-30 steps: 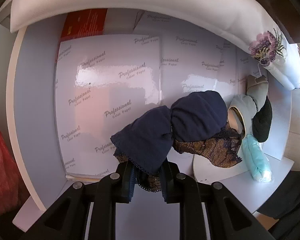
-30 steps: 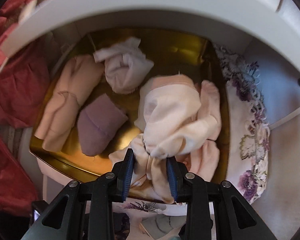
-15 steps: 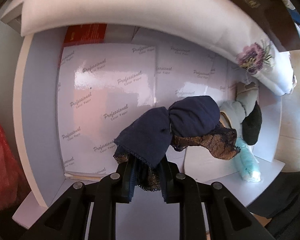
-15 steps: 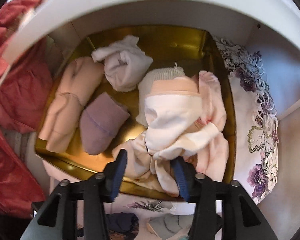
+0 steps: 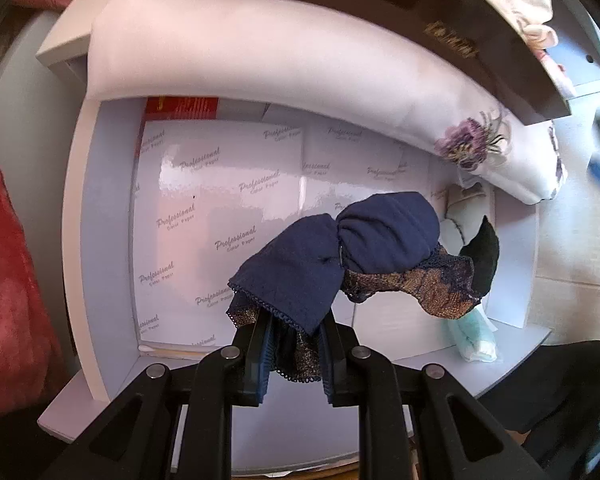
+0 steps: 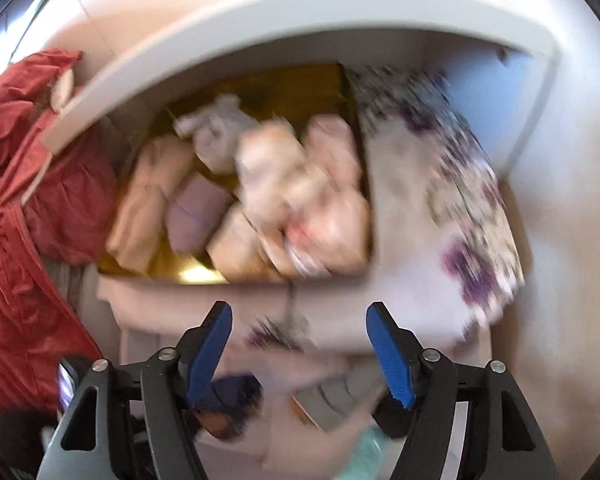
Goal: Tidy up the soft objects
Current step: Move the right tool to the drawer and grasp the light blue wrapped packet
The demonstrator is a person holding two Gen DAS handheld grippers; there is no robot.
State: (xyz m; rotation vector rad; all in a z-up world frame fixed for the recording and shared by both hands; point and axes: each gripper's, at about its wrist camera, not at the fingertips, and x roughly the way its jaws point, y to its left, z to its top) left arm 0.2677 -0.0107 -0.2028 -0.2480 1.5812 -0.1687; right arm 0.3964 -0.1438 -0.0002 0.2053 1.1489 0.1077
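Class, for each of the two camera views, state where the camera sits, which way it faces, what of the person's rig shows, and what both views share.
Left wrist: sits on the left gripper, faces steeply down into a white compartment lined with glossy paper; jaws shut on a navy lace garment.
Right wrist: sits on the right gripper, faces down at a gold box of pale rolled clothes; jaws opening, nothing between them.
Shared: the floral white cloth and the navy lace garment.

White shelf (image 5: 100,208) lined with glossy printed sheets (image 5: 220,208), a teal roll (image 5: 474,336) and perhaps socks (image 5: 486,256) at its right.
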